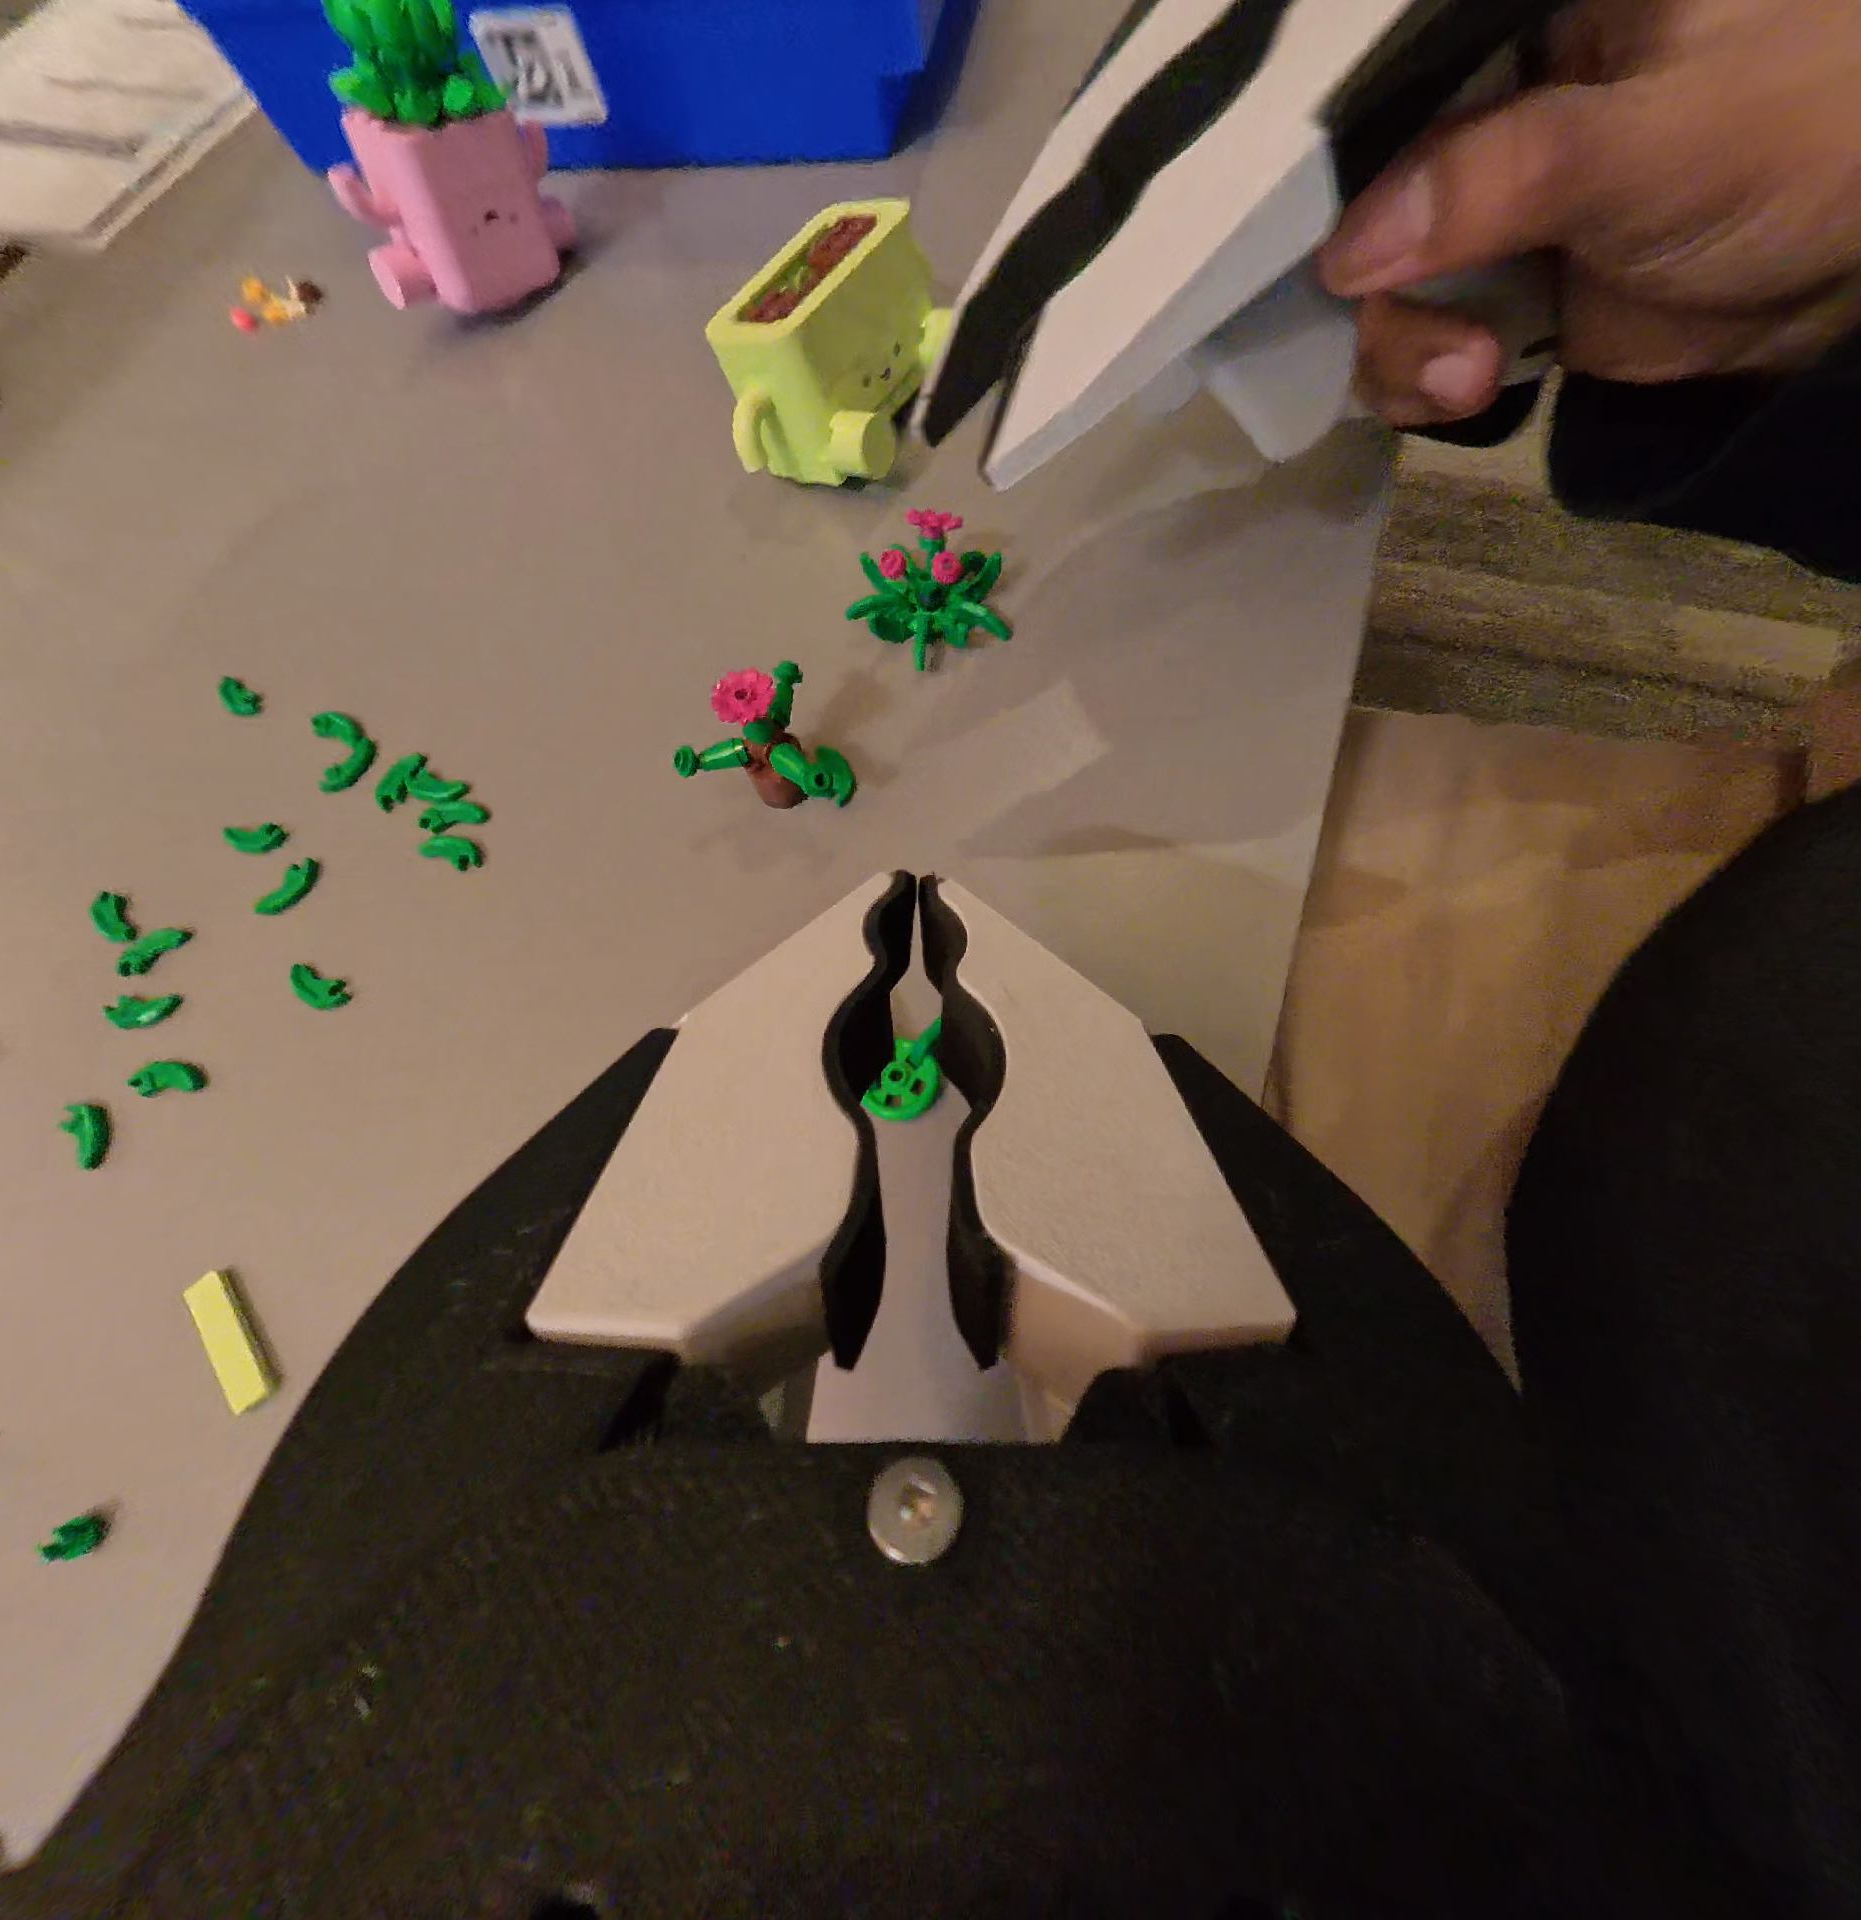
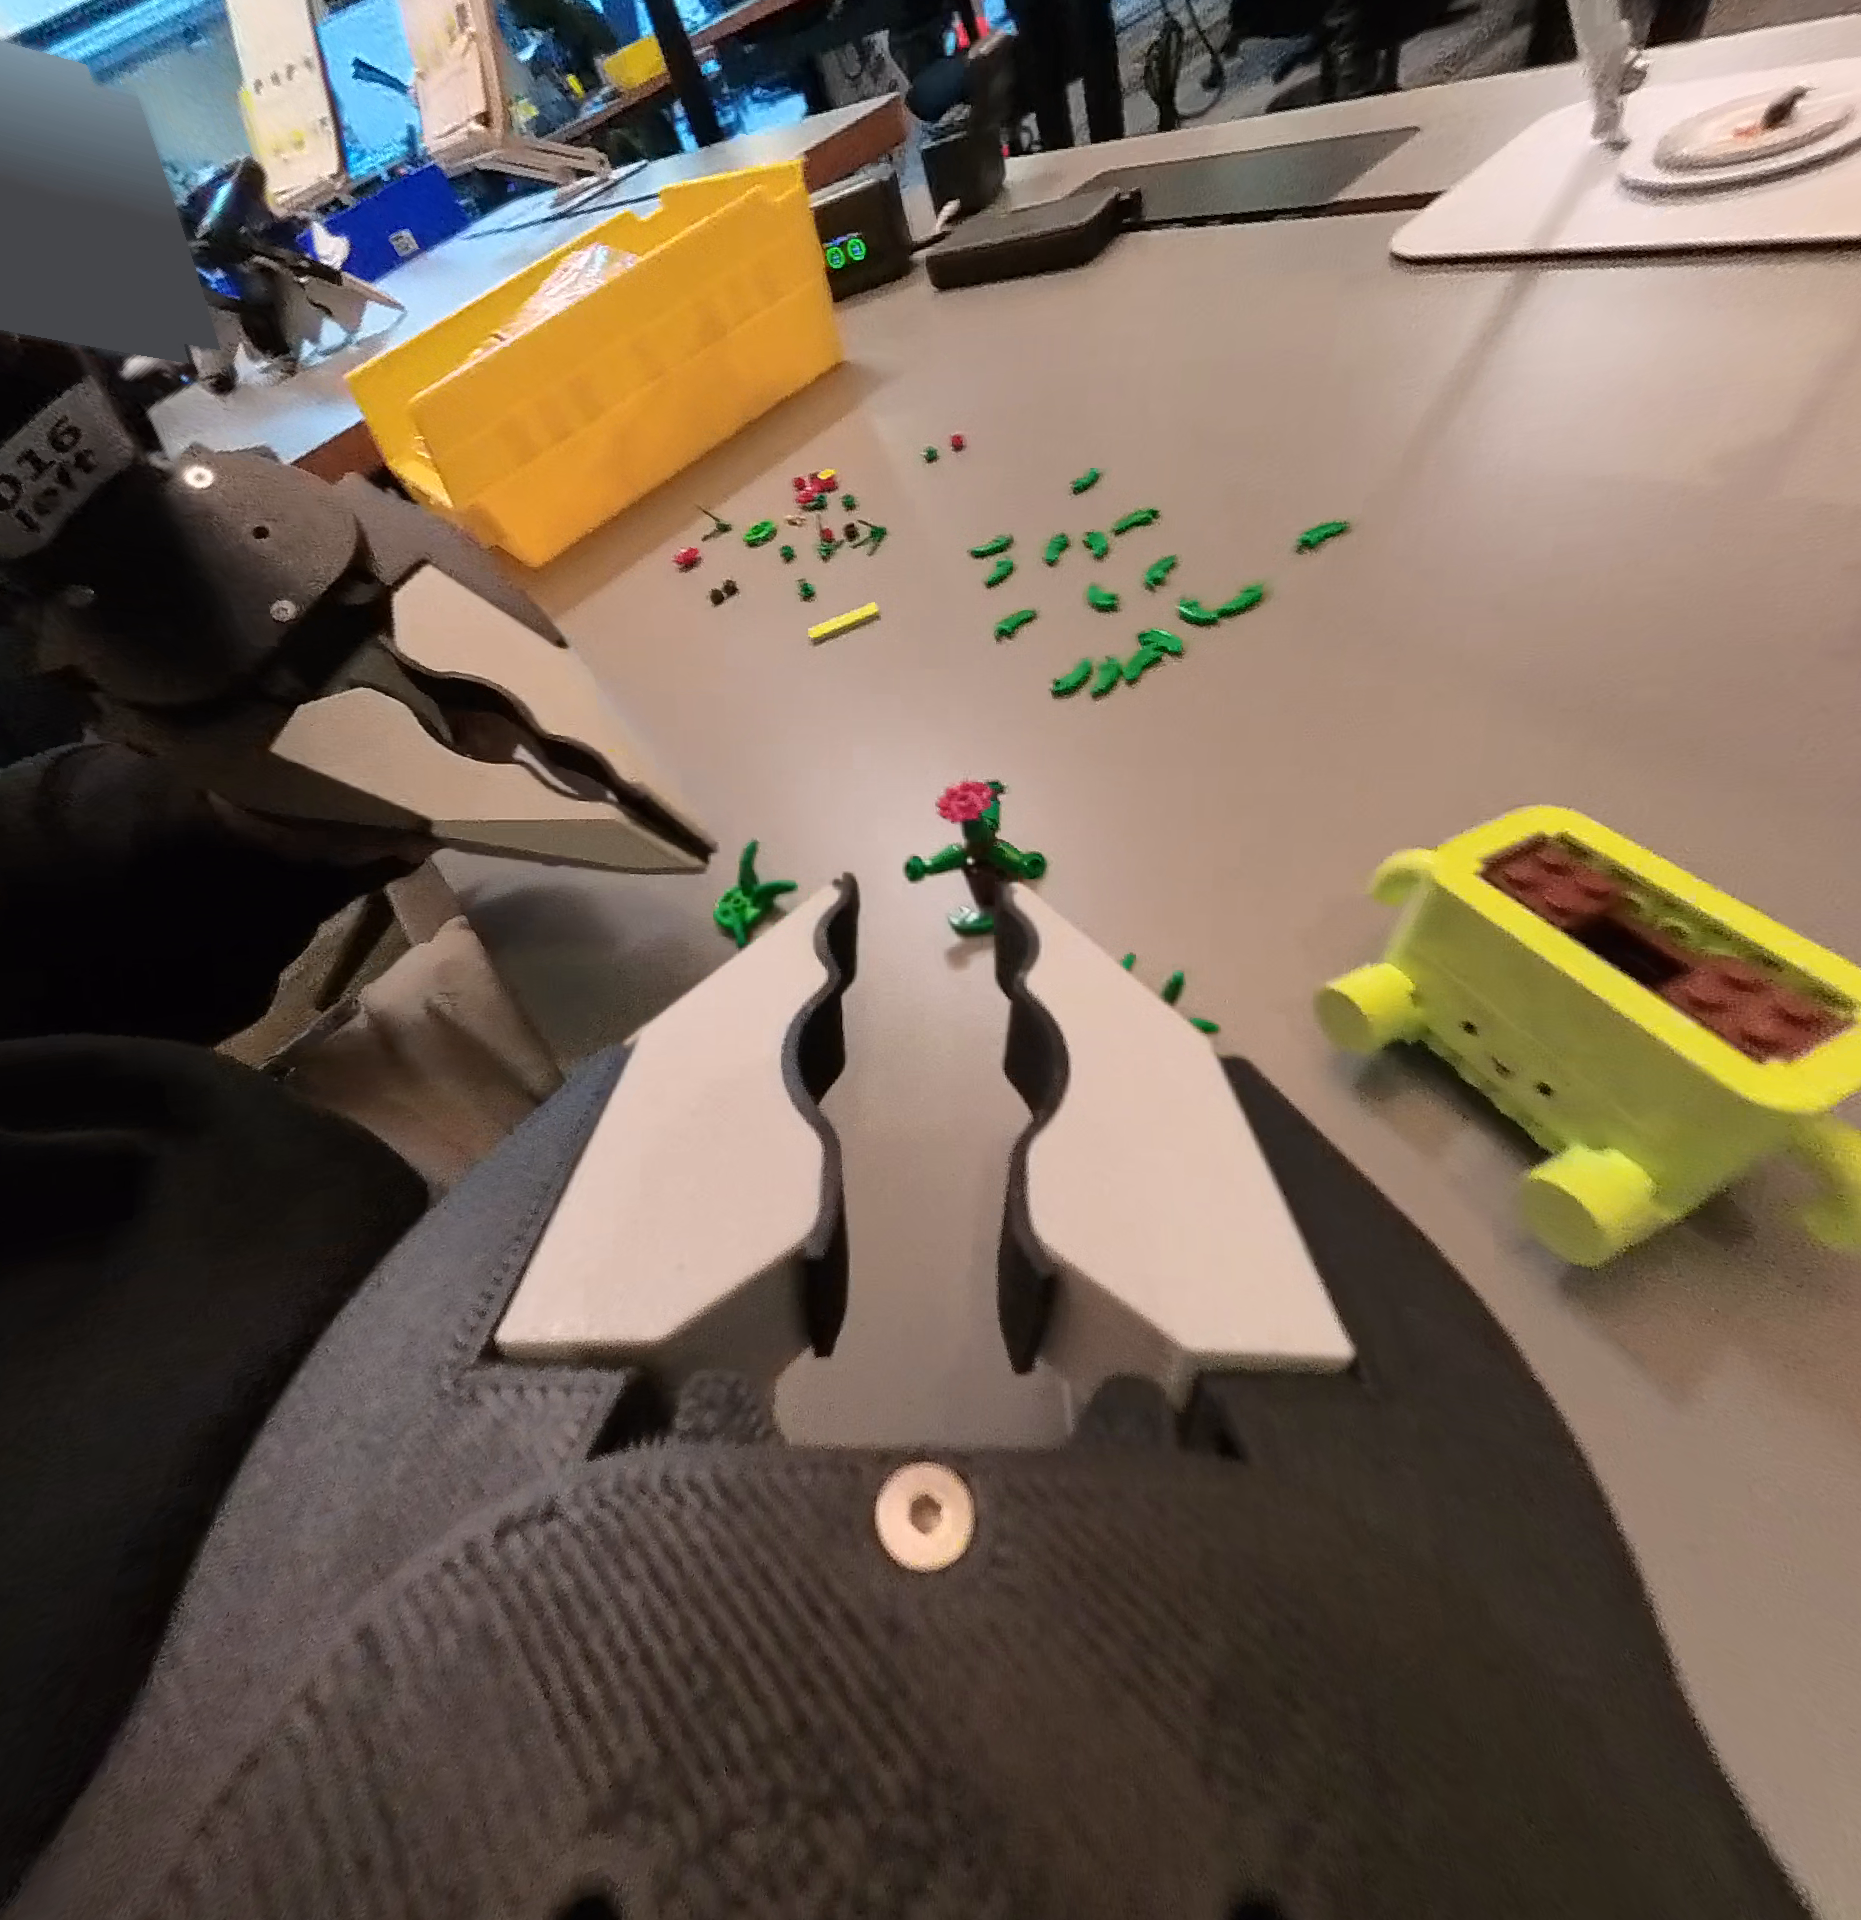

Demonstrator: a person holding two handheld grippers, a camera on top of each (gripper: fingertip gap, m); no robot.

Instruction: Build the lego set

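Observation:
My left gripper is shut, its tips meeting over the grey table near its edge. A small green leaf piece shows through the gap between its pads; in the right wrist view it lies on the table beside that gripper's tip. My right gripper is open and empty, and hovers beside the lime green pot. A brown stem with a pink flower stands just ahead of it. A leafy plant with three pink flowers sits nearby.
Several loose green leaves and a yellow tile lie scattered. A pink pot with a green plant stands by a blue bin. A yellow bin and small parts sit farther off. The gap from one gripper's tips to the other's is roughly 9 centimeters. The right tips stand about 8 centimeters off the lime green pot.

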